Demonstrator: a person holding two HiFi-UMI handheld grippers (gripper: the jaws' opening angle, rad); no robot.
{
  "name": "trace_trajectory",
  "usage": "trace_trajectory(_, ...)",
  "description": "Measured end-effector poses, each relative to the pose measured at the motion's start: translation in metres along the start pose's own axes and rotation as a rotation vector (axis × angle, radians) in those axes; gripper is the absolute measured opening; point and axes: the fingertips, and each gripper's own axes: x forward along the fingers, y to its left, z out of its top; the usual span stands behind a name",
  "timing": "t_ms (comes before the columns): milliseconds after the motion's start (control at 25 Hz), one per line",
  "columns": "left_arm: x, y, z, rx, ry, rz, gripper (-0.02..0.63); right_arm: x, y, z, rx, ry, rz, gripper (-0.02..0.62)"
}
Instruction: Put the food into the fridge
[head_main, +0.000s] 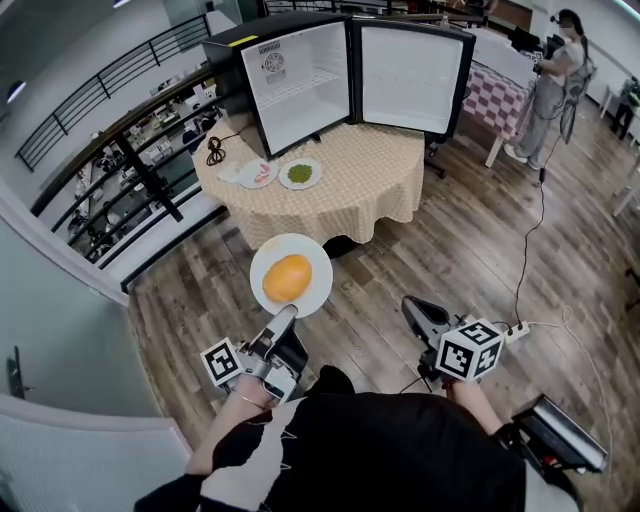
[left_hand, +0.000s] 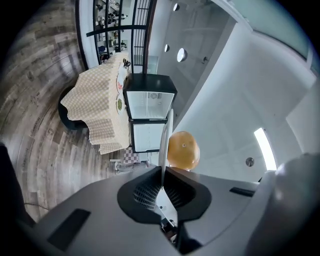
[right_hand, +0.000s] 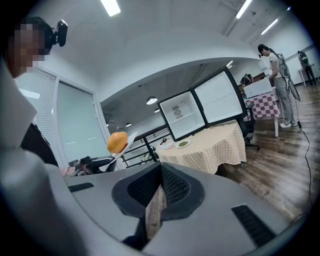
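Left gripper (head_main: 284, 314) holding plate (head_main: 316, 262), fridge (head_main: 300, 85) open

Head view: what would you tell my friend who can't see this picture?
The left gripper holds a white plate with a round orange food over a wooden floor. Ahead, an open fridge stands on a round checked table beside two small plates of food. The right gripper is shut and empty.

Place: open indoor hall, set up as a test space
Signs: black metal railing (head_main: 120, 125); wood-plank floor (head_main: 480, 250); black open-doored fridge (head_main: 300, 85) on round check-clothed table (head_main: 375, 195)
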Motion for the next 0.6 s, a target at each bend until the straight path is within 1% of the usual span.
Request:
trace_trajectory(120,0.008,0.008,0.001,-0.031,0.001,0.008,0.02,0.003,-0.004,-0.002,0.005,0.01,-0.004,0.015)
trace_trajectory(240,0.027,0.02,-0.001,-0.05,0.014,0.023,0.02,0.003,-0.019,0.001,0.008,0.014,-0.019,0.015)
trace_trajectory(400,0.057,0.027,0.004,-0.065,0.034,-0.003,0.02,0.008,-0.038,0.005,0.019,0.016,-0.049,0.015)
trace_trajectory(600,0.1,0.035,0.027,-0.058,0.061,-0.021,0.02,0.031,-0.058,0.02,0.012,0.016,-0.062,0.015)
